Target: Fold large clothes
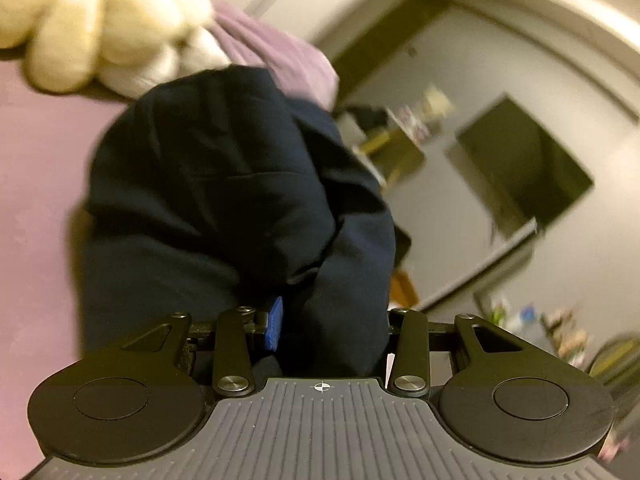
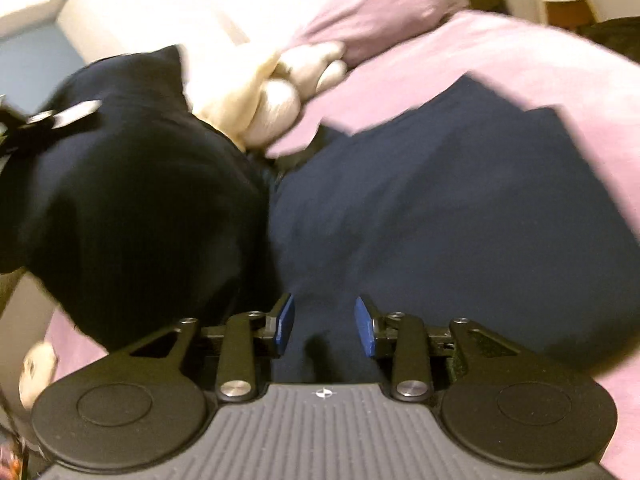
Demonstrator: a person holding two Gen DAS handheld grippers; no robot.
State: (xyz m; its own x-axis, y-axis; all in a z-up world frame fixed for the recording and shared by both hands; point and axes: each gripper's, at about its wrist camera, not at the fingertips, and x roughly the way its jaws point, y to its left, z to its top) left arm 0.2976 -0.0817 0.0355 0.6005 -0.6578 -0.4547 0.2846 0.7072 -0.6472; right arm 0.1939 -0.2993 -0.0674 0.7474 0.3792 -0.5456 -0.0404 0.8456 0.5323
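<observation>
A large dark navy garment [image 2: 440,200] lies on a pink bed sheet [image 2: 520,64]. In the left wrist view its cloth [image 1: 224,184] is bunched between the jaws of my left gripper [image 1: 328,328] and lifted off the bed; one blue pad [image 1: 275,322] shows, the other is hidden by cloth. In the right wrist view my right gripper [image 2: 325,326] hovers just over the flat part of the garment, blue pads [image 2: 285,324] apart, nothing between them. The raised fold [image 2: 132,200] hangs at the left, with the left gripper's metal parts [image 2: 60,114] at its top.
A cream plush toy [image 1: 104,28] and a pink pillow [image 2: 372,8] lie at the head of the bed. Beyond the bed edge in the left wrist view are a white wall, a dark screen [image 1: 528,168] and a cluttered shelf [image 1: 408,132].
</observation>
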